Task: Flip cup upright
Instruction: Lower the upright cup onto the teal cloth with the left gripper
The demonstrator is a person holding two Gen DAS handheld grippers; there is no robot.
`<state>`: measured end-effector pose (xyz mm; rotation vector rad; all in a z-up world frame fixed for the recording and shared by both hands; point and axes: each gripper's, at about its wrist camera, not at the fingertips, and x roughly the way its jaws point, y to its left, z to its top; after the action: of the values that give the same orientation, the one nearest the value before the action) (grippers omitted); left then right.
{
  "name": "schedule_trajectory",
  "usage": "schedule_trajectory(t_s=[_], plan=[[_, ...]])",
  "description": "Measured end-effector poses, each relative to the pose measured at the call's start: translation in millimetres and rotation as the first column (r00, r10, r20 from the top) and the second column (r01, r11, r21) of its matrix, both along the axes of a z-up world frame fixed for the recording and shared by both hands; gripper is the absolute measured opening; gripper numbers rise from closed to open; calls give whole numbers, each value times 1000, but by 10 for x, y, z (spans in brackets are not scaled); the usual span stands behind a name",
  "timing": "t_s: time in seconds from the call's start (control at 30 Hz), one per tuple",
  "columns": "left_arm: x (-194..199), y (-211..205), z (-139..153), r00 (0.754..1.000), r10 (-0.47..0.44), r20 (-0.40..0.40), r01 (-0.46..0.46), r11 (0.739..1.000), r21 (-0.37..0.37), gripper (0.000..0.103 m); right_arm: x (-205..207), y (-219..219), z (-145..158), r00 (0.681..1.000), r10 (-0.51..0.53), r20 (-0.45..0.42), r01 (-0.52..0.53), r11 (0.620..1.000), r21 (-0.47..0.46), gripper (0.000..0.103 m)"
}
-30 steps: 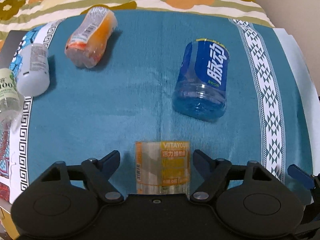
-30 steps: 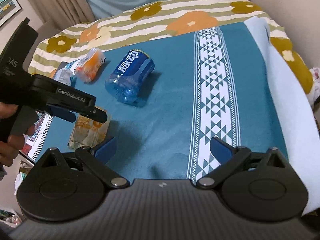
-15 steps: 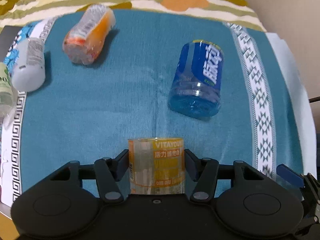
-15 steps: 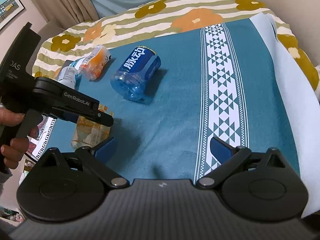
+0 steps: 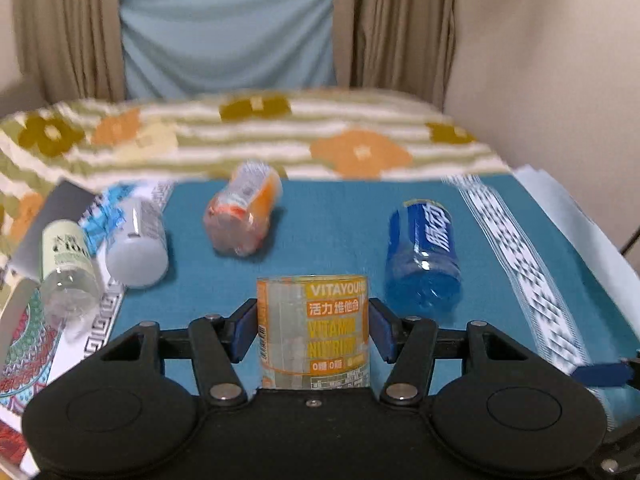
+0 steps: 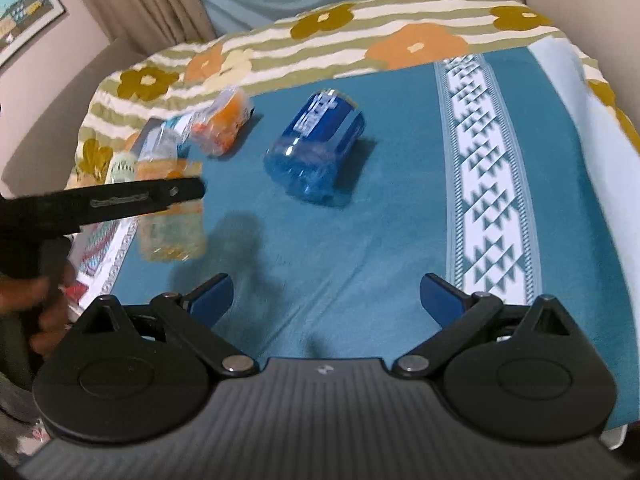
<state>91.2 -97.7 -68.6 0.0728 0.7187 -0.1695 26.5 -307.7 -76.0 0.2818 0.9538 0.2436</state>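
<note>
My left gripper (image 5: 313, 330) is shut on a clear cup with a yellow-orange VITAYOU label (image 5: 313, 330); its blue pads (image 5: 243, 330) press both sides. The cup stands upright between the jaws, lifted above the teal cloth (image 5: 340, 220). In the right wrist view the same cup (image 6: 172, 216) hangs blurred under the black left gripper body (image 6: 120, 200). My right gripper (image 6: 325, 300) is open and empty, low over the cloth, to the right of the cup.
A blue cup (image 5: 424, 256) lies on its side at right, also in the right wrist view (image 6: 316, 152). An orange cup (image 5: 244, 210), a white cup (image 5: 138, 248) and a clear green-labelled cup (image 5: 68, 268) lie at left. The patterned border (image 6: 484, 184) runs along the right.
My left gripper closed on the VITAYOU cup, then lifted it and tilted level, so the view swung up to the curtains. The right gripper stayed open and shifted slightly.
</note>
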Motion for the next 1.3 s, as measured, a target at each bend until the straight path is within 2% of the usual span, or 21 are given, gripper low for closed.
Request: schedule_trajectory(t_s=[0.07,0.17,0.33,0.5,0.67,0.87,1.0,1.23,1.3], plan=[[-88,3,-80,996,8,92,-8,1000,-1,62,-14,70,-54,1000,5,-10,-5,1000,-18,103],[-181,-9,-161,986,-8,166,7,1000,6,63,-51,139,-140,1000,5,-22,-5,999,-35,103],[-246,-42,-269,985,-53,166,45,998,50,63,-93,219,-244,999,7,-36,-10,998,-58,103],[-308,7,-320,980,-52,193,46,998,40,63,-111,285,-266,999,18,-32,-20,997,-69,103],[-348,67,-280,988,-45,149,41,999,28,63,-98,338,-258,999,23,-27,-25,997,-69,103],[-358,158,-205,999,-29,43,29,1000,-1,63,-96,365,-220,1000,17,-21,-18,998,-63,103],[-345,198,-182,1000,-25,-1,25,1000,-16,63,-97,371,-205,1000,11,-16,-12,998,-59,103],[-321,163,-184,998,-45,-51,45,999,-1,64,-118,374,-214,1000,2,-21,-3,999,-53,103],[-306,153,-207,996,-51,-76,52,999,3,68,-124,373,-212,1000,2,-22,-3,999,-53,103]])
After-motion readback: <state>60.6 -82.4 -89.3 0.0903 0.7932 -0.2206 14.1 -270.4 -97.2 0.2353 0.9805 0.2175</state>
